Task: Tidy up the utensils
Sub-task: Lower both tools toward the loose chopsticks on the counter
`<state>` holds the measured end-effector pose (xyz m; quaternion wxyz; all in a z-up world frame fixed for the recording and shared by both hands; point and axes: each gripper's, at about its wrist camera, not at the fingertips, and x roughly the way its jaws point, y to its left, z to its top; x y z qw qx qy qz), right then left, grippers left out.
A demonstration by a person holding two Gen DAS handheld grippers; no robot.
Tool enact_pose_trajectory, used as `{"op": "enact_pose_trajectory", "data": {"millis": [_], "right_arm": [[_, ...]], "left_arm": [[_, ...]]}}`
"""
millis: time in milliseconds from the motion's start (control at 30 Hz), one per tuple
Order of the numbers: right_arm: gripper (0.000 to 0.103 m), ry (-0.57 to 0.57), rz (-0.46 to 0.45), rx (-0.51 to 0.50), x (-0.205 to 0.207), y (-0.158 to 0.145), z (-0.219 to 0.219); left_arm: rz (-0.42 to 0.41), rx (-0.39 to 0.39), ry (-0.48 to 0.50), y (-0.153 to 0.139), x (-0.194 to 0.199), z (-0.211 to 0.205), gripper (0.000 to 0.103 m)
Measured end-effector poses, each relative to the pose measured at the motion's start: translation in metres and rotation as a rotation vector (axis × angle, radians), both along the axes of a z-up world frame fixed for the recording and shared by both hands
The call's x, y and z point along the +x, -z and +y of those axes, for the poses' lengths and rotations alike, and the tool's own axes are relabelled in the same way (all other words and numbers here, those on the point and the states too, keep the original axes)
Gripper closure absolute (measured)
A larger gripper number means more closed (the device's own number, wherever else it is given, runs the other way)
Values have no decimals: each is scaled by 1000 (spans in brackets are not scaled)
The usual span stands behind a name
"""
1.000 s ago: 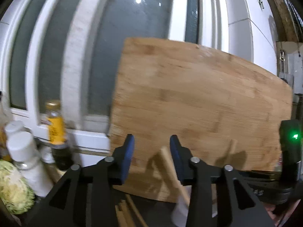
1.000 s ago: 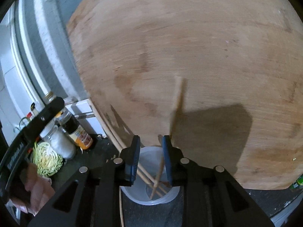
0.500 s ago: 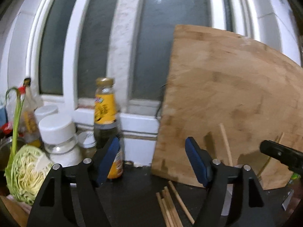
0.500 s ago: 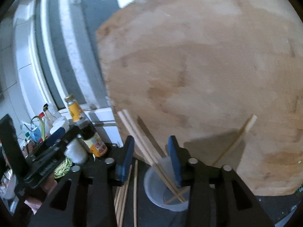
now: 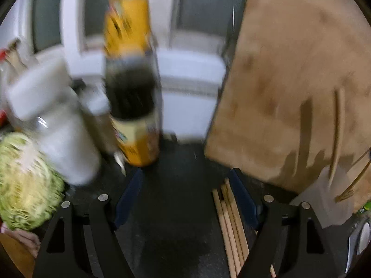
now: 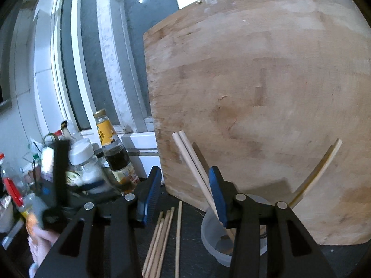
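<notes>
Several loose wooden chopsticks [image 6: 163,238] lie on the dark counter; in the left wrist view they [image 5: 230,222] lie beside the right finger. A clear plastic cup [image 6: 214,238] holds a few chopsticks [image 6: 194,166] that lean on the cutting board; the cup shows blurred in the left wrist view [image 5: 329,199]. My left gripper [image 5: 185,199] is open and empty, low over the counter. My right gripper [image 6: 184,194] is open and empty, just left of the cup.
A large wooden cutting board [image 6: 266,106] leans against the window behind the cup. A yellow-labelled sauce bottle [image 5: 132,88], white-capped jars [image 5: 53,120] and a cut cabbage [image 5: 23,180] crowd the left. The left gripper's body [image 6: 58,180] shows in the right wrist view.
Both grippers opened and let chopsticks drop into the cup. The left gripper swung left and down toward the loose chopsticks. The right gripper drew back from the cup.
</notes>
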<state>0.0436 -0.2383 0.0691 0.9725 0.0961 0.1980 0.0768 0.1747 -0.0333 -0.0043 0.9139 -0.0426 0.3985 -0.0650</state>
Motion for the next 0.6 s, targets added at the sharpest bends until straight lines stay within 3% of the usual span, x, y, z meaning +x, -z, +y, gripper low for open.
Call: {"op": "enact_pose_trajectory", "data": {"millis": [267,467,600], "right_arm": [[61,-5,27,60,8,5,-10],[62,33,31,40,10,7,-12],[62,58,34,53,10,6,-18]], "left_arm": [[85,-45,155,21,3,-27,44],[157,24,242,42,0,-64,65],[190,44,231,52,3,-68,73]]}}
